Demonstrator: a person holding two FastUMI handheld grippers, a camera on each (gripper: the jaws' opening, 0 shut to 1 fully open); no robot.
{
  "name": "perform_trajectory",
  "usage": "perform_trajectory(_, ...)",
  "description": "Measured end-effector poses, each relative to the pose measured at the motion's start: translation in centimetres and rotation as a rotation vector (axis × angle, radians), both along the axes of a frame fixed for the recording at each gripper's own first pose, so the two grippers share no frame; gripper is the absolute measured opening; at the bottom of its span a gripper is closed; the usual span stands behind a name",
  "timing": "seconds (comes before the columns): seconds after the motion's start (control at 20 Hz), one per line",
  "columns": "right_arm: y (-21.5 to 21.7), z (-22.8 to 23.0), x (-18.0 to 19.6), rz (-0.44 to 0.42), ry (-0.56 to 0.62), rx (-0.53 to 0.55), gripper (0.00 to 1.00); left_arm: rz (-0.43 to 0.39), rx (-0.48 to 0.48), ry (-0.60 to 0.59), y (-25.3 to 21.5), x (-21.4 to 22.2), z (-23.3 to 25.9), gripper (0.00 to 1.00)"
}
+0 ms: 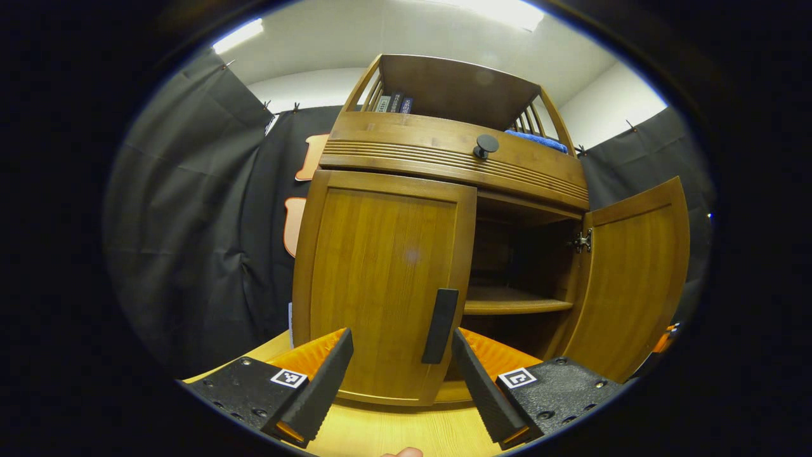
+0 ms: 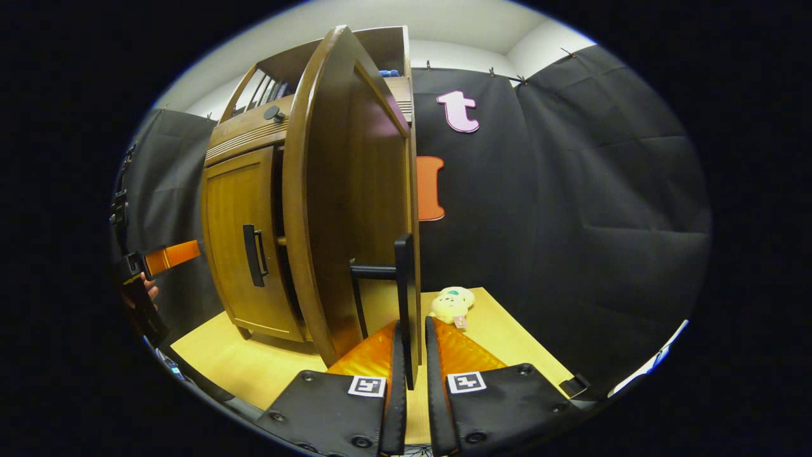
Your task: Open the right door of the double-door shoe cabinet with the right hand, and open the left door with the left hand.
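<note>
Two sets of tongs were in play. The right tongs (image 2: 411,374) were pinched narrow on the right door's handle (image 2: 403,298), both fingers pressing the dark bar, and the right door (image 2: 330,209) stood swung well out from the shoe cabinet (image 1: 444,158).

The left tongs (image 1: 403,374) were spread wide, with the left door's handle (image 1: 440,325) sitting between the fingertips but not touched as far as I could tell. The left door (image 1: 380,279) was shut flush. Beyond the open side, an inner shelf (image 1: 514,304) was visible.

Up top sat a round drawer knob (image 1: 485,145) and some books (image 1: 390,103). A small plush toy (image 2: 451,304) lay on the bench (image 2: 254,362) near the right door.
</note>
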State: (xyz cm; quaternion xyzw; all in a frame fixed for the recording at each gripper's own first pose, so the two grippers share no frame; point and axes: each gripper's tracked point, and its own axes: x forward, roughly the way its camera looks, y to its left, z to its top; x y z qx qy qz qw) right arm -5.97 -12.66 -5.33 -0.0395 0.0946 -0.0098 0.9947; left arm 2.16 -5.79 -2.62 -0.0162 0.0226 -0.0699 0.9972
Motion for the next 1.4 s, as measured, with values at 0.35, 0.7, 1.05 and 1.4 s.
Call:
perform_trajectory(0.35,-2.9,0.2,0.3,0.069,0.007,0.016,0.22,0.013,0.000,-0.005,0.2,-0.1,0.2,0.91)
perform_trajectory(0.7,-5.8,0.5,1.0,0.171,0.033,0.030,0.22,0.024,0.007,-0.027,0.3,0.0,0.5,0.91)
perform_trajectory(1.05,-6.3,0.6,0.7,0.190,0.029,0.052,0.22,-0.018,-0.043,-0.007,-0.1,0.2,0.1,0.92)
perform_trajectory(1.4,-6.7,0.4,-0.9,0.099,0.020,0.024,0.23,-0.084,-0.085,0.008,-0.7,0.6,-0.7,0.92)
